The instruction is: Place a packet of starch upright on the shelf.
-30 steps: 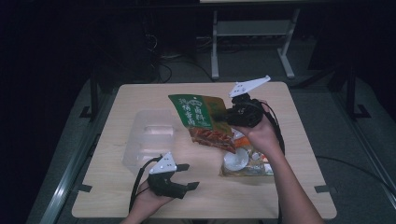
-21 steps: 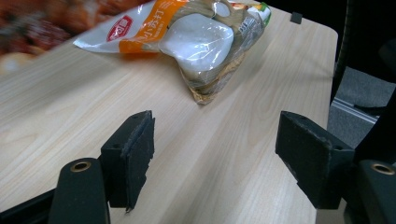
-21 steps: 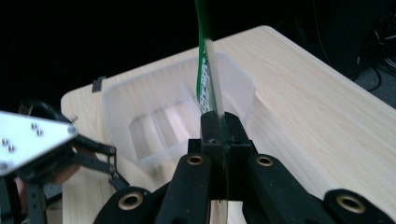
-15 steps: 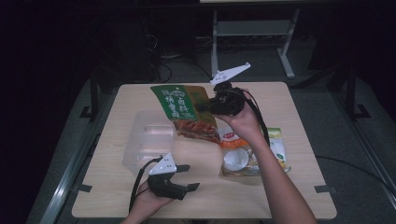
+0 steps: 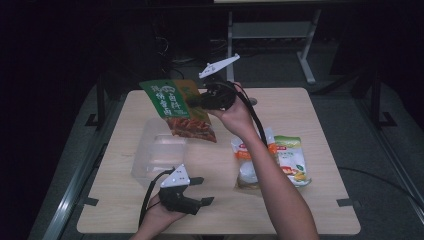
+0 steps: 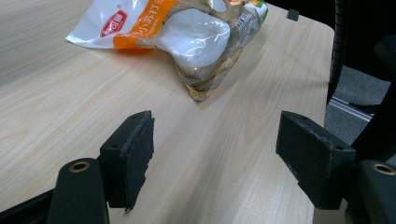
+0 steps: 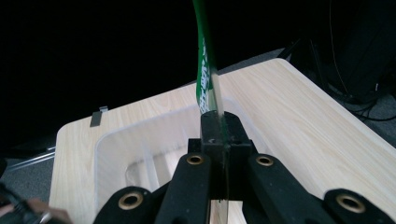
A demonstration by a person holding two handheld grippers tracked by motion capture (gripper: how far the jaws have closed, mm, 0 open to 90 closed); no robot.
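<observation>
the right gripper (image 5: 192, 101), jaws clamped on the green snack bag's (image 5: 176, 107) edge, could let it slip short of the clear bin (image 5: 157, 152), while the left gripper's (image 5: 202, 191) jaws sit apart.

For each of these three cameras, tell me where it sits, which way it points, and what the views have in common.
High view: fixed above the person's side, looking forward and down on the table; both forearms, left gripper, right gripper holding a green snack bag.
Left gripper view: rides the left gripper, facing across the tabletop at an orange-and-white bag; open fingers.
Right gripper view: rides the right gripper, looking over the clear container; fingers shut on the bag.
Shared: high and right views show container and green bag.
</observation>
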